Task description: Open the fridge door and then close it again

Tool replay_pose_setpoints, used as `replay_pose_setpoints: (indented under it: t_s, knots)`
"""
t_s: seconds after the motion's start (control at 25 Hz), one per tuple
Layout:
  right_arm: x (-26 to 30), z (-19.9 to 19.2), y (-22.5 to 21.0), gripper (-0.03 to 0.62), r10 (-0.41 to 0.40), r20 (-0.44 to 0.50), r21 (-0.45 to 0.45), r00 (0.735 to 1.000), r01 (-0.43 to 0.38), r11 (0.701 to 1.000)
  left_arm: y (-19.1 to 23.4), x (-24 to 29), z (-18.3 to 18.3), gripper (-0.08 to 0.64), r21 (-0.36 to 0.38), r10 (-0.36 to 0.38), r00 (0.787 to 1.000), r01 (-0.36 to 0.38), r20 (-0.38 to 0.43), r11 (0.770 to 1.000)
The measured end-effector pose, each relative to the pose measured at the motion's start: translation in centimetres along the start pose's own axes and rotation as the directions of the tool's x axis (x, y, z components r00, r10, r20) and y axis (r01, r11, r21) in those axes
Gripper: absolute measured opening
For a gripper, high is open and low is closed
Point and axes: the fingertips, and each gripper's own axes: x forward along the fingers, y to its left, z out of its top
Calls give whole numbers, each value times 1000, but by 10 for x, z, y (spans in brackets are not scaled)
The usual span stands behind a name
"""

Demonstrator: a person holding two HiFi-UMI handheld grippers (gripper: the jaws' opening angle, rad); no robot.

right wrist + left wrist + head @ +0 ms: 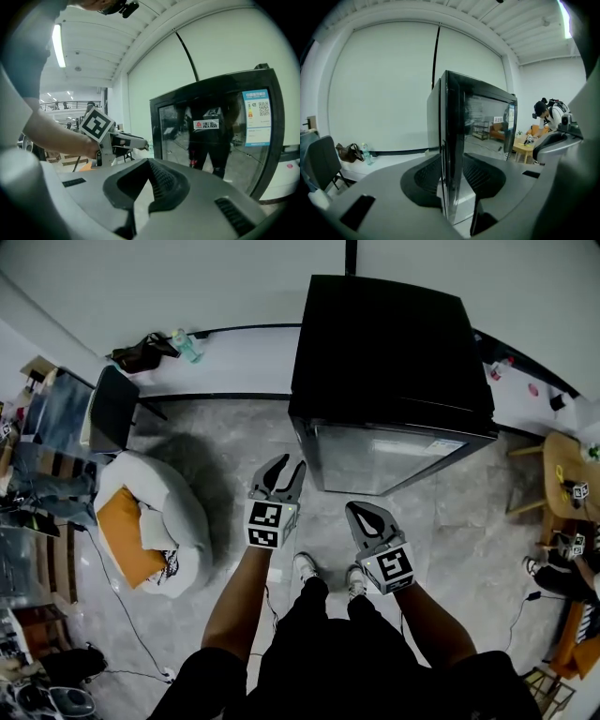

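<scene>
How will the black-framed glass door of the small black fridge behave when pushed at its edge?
The glass door looks rigid, so it would probably swing as one piece. Its glossy front may be slippery for the left gripper, whose open jaws line up with its edge. The squat black fridge seems unlikely to tip.

Left gripper (290,465) reaches farthest forward, jaws apart, tilted slightly down. Right gripper (356,512) sits nearer body, jaws together, tips touching, nothing held. Left forearm (234,601) and right forearm (431,615) bare, both stretched ahead, side by side.
</scene>
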Motion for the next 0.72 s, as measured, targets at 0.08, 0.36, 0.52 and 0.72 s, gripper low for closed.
replay_pose_setpoints:
  t_s: [0.08,0.36,0.52,0.72]
  knots:
    - [2,0,-3,9,-11,2,5,1000,11,1000,2,12,0,167,-18,-19,1000,19,-3,1000]
    - [3,-1,-12,9,-42,2,13,999,42,999,-1,39,2,173,-27,-68,998,67,-19,997]
    - [-2,-4,-14,9,-58,-20,9,998,59,998,-10,48,6,175,6,-95,995,96,-21,995]
    - [0,-5,-14,9,-68,-21,6,997,68,998,-7,47,7,170,36,-128,992,129,-21,991]
